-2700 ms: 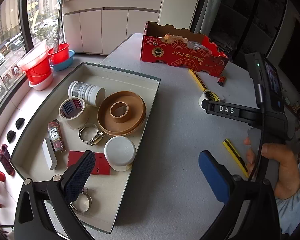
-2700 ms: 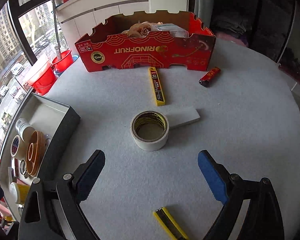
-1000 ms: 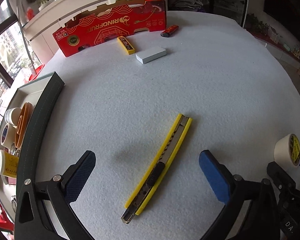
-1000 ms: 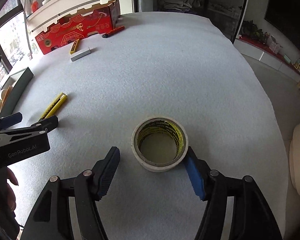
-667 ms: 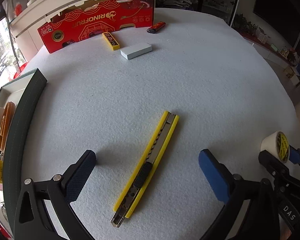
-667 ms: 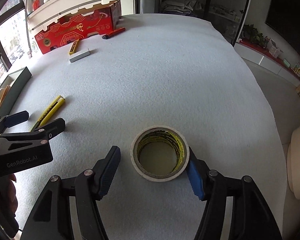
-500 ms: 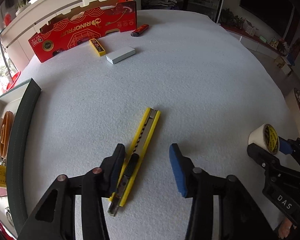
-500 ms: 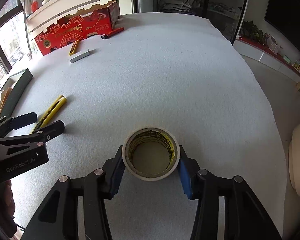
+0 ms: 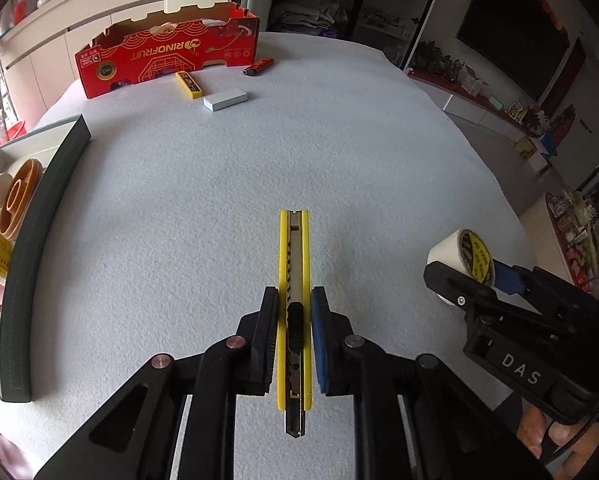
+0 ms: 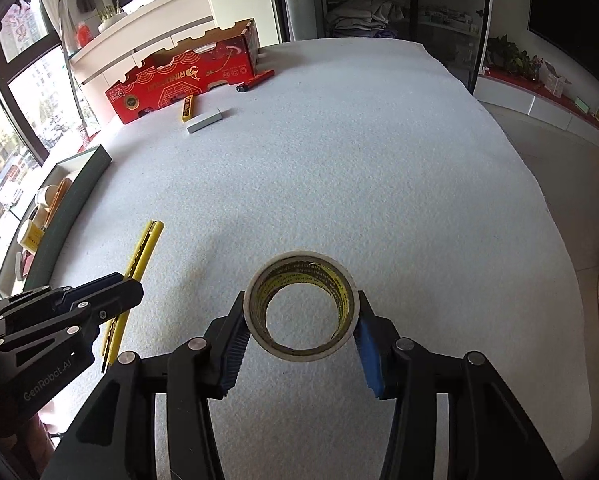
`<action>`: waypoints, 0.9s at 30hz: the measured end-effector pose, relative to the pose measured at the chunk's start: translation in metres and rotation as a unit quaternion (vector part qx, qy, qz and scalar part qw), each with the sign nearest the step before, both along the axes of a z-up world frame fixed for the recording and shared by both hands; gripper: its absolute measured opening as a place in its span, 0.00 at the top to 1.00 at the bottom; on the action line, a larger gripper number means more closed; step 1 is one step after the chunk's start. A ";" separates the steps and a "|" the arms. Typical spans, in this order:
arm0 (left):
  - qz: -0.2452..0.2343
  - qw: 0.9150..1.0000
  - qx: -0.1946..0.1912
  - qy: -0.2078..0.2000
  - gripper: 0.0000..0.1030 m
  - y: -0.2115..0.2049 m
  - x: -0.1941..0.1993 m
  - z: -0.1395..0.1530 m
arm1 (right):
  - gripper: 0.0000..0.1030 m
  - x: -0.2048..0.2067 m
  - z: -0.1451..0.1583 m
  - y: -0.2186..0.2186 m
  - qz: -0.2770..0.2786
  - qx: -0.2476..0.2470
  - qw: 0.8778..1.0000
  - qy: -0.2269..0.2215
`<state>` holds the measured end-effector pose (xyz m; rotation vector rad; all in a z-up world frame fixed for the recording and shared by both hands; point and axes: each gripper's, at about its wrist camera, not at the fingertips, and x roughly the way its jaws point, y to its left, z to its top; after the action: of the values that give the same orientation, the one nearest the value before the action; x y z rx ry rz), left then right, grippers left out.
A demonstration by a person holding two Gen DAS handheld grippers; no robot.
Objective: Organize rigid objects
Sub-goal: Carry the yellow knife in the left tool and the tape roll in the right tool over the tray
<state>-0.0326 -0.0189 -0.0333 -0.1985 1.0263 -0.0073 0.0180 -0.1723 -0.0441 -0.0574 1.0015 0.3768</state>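
Two grips hold: our left tongs (image 9: 294,336) clench the yellow utility knife (image 9: 294,280) above the white table (image 9: 339,140), our right tongs (image 10: 301,344) clench the tape roll (image 10: 302,304). Farther off lie a grey block (image 9: 225,101), blade case (image 9: 189,84), lighter (image 9: 258,67) and red box (image 9: 167,60).

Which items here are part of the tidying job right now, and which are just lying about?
In hand:
left gripper shut on yellow utility knife
right gripper shut on white tape roll
dark green tray

Lying about:
red cardboard box
red lighter
grey block
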 end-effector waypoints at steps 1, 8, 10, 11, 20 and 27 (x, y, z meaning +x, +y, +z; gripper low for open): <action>-0.002 1.000 0.003 -0.003 0.83 -0.003 -0.004 0.002 | 0.52 -0.004 0.001 0.000 -0.002 0.002 1.000 -0.003; -0.031 0.999 0.029 -0.028 0.83 -0.024 -0.026 0.005 | 0.52 -0.033 0.006 0.006 -0.012 -0.024 0.998 -0.048; -0.034 0.998 0.030 -0.033 0.83 -0.025 -0.029 0.005 | 0.52 -0.041 0.005 0.010 -0.007 -0.031 0.998 -0.053; -0.034 0.998 0.031 -0.035 0.83 -0.025 -0.030 0.004 | 0.52 -0.044 0.004 0.012 -0.004 -0.033 0.998 -0.053; -0.030 0.998 0.027 -0.046 0.83 -0.021 -0.037 0.005 | 0.52 -0.053 0.009 0.014 -0.006 -0.047 0.997 -0.067; -0.028 0.998 0.020 -0.053 0.83 -0.017 -0.043 0.007 | 0.52 -0.056 0.007 0.014 -0.011 -0.050 0.997 -0.061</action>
<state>-0.0761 -0.0358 -0.0263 -0.1315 0.9245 -0.0470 -0.0378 -0.1582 -0.0374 -0.1580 0.8987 0.2989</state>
